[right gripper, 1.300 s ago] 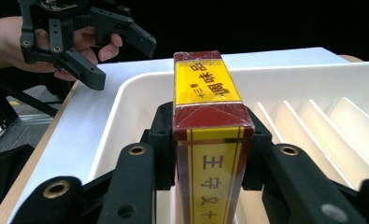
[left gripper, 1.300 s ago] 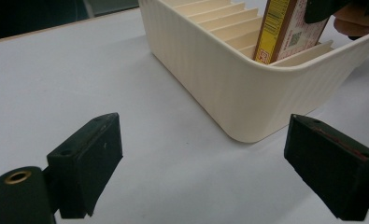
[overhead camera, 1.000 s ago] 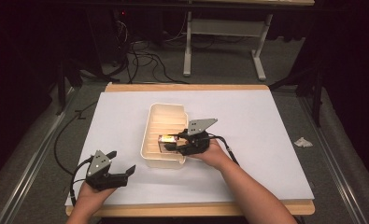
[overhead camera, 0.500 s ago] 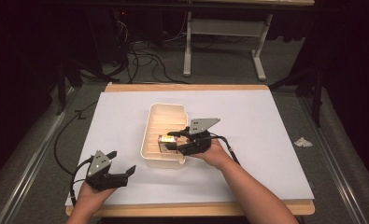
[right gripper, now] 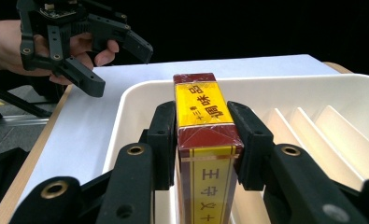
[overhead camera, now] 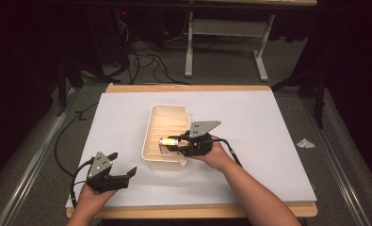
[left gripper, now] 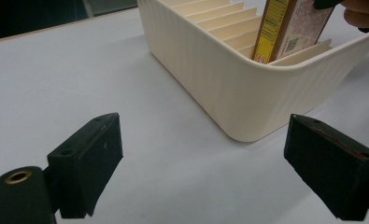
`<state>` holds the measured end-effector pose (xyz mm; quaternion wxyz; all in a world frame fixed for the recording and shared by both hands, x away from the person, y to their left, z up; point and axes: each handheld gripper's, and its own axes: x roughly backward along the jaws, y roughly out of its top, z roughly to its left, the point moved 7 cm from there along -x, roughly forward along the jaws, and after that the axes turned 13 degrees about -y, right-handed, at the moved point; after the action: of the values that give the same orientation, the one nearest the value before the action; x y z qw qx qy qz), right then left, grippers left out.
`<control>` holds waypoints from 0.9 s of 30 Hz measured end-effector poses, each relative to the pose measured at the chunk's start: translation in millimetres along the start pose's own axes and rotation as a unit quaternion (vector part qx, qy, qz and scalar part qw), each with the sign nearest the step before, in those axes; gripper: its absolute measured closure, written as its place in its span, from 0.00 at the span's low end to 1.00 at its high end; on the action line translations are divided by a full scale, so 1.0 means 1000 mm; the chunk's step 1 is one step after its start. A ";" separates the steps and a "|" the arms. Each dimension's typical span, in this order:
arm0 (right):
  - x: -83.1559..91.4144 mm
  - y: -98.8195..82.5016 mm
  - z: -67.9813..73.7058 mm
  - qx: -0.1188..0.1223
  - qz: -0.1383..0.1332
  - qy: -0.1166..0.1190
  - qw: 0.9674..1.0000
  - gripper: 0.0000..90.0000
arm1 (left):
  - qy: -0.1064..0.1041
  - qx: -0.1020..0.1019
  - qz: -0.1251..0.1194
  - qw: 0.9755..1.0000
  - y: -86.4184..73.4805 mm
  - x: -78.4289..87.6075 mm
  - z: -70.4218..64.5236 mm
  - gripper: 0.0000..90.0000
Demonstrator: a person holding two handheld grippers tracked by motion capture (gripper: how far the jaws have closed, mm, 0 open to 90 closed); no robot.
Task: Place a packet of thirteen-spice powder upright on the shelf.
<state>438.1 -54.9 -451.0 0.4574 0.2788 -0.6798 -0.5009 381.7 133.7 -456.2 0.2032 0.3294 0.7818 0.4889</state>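
While the room around it lies dark, the grey carpeted floor (overhead camera: 230, 70) shows a white-legged table frame (overhead camera: 226, 42) at the back, a tangle of black cables (overhead camera: 141, 52) to its left, and a crumpled scrap of paper (overhead camera: 306, 142) off to the right. Nearer the camera stands the counter (overhead camera: 188, 88), a wooden top with a pale edge, almost wholly covered by a large white sheet (overhead camera: 268, 141) that lies flat and bare around the work. Near the middle of that sheet sits a cream plastic bin (overhead camera: 167, 162) with ribbed walls and thin dividers making narrow slots. At its near end, a red and yellow box (overhead camera: 167, 141) stands between the dividers, its upper part above the rim. The right claw (overhead camera: 181, 145) has just been closing and clamps this box by its two narrow sides, pads pressed on it. The left claw (overhead camera: 125, 173) rests low on the sheet near the counter's front left corner, well apart from the bin, jaws spread wide with nothing between them.
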 end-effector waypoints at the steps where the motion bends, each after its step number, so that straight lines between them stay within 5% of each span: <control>1: 0.000 0.000 0.000 -0.001 0.000 -0.001 1.000 0.71 | 0.000 0.000 0.000 1.000 0.000 0.000 0.000 0.14; 10: -0.003 0.002 0.003 0.000 0.008 -0.011 1.000 0.45 | 0.002 -0.001 -0.001 1.000 0.001 0.002 0.001 0.14; 27: 0.008 0.014 0.002 -0.011 -0.003 -0.030 0.999 0.31 | 0.006 0.001 -0.007 1.000 0.002 0.006 0.001 0.14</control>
<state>434.5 -56.0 -435.4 0.4380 0.2612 -0.6869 -0.5178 378.8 139.6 -455.1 0.2019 0.3212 0.7859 0.4883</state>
